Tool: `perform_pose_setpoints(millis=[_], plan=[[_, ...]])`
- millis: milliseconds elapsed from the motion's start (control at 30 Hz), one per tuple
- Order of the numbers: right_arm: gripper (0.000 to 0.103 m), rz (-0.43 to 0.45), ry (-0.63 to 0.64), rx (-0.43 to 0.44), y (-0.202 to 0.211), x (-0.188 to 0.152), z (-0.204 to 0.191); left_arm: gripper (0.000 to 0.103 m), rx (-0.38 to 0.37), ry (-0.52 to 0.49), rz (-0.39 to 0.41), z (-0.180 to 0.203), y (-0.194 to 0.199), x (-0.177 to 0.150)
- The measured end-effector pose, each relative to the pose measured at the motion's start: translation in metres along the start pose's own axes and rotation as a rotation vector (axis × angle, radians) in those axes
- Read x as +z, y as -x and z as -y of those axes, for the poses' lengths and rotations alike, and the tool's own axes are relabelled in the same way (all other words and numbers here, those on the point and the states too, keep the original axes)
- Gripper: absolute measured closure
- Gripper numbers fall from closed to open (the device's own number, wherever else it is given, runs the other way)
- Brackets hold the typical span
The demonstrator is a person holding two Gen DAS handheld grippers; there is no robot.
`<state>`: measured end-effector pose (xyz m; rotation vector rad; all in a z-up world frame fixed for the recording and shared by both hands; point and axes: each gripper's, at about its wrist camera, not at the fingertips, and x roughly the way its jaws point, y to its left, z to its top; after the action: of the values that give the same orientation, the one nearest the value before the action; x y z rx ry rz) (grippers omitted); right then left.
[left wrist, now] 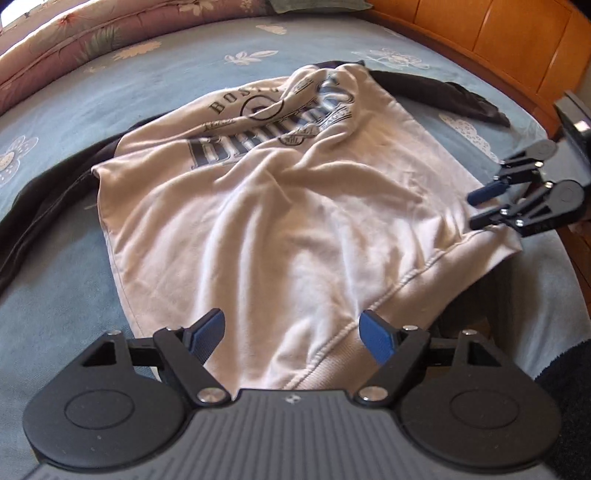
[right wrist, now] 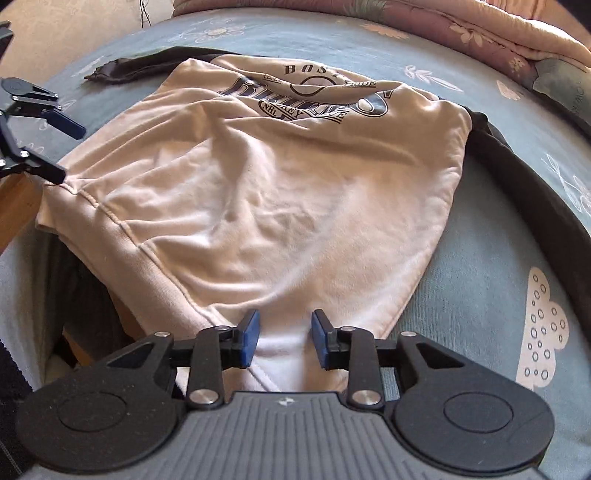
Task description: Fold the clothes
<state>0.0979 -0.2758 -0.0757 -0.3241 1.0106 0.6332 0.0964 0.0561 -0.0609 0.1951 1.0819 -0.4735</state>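
A beige sweatshirt (left wrist: 280, 206) with a dark printed logo and black sleeves (left wrist: 40, 218) lies crumpled on a blue bed; it also shows in the right wrist view (right wrist: 266, 192). My left gripper (left wrist: 291, 338) is open, its blue pads either side of the ribbed hem (left wrist: 332, 343). My right gripper (right wrist: 284, 341) is open over the hem's other corner, with cloth between the pads. In the left wrist view the right gripper (left wrist: 480, 208) sits at the hem's right corner. In the right wrist view the left gripper (right wrist: 64, 149) sits at the hem's left corner.
The blue bedspread (left wrist: 155, 85) has white flower prints. A pink floral quilt (left wrist: 74, 33) lies along the far side. A wooden headboard or cabinet (left wrist: 498, 40) stands at the right. The bed's edge drops off below the hem (right wrist: 85, 306).
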Motion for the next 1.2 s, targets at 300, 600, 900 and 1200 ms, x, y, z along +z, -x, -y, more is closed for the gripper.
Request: perform_pose_setpoints(millis=[300, 600, 900, 1200], plan=[[0.059, 0.057, -0.026, -0.030, 0.021, 0.010, 0.008, 0.021, 0.029, -0.040, -0.037, -0.002, 0.009, -0.005], [0.054, 0.123, -0.161, -0.054, -0.029, 0.070, 0.020, 0.021, 0.043, 0.166, 0.109, -0.042, -0.027, 0.075], [0.048, 0.140, -0.280, -0.062, -0.024, 0.028, 0.033, 0.020, 0.044, 0.318, 0.099, -0.071, -0.025, 0.015], [0.010, 0.169, -0.409, -0.063, -0.021, 0.016, 0.032, 0.019, -0.016, 0.432, 0.162, -0.047, 0.012, 0.015]])
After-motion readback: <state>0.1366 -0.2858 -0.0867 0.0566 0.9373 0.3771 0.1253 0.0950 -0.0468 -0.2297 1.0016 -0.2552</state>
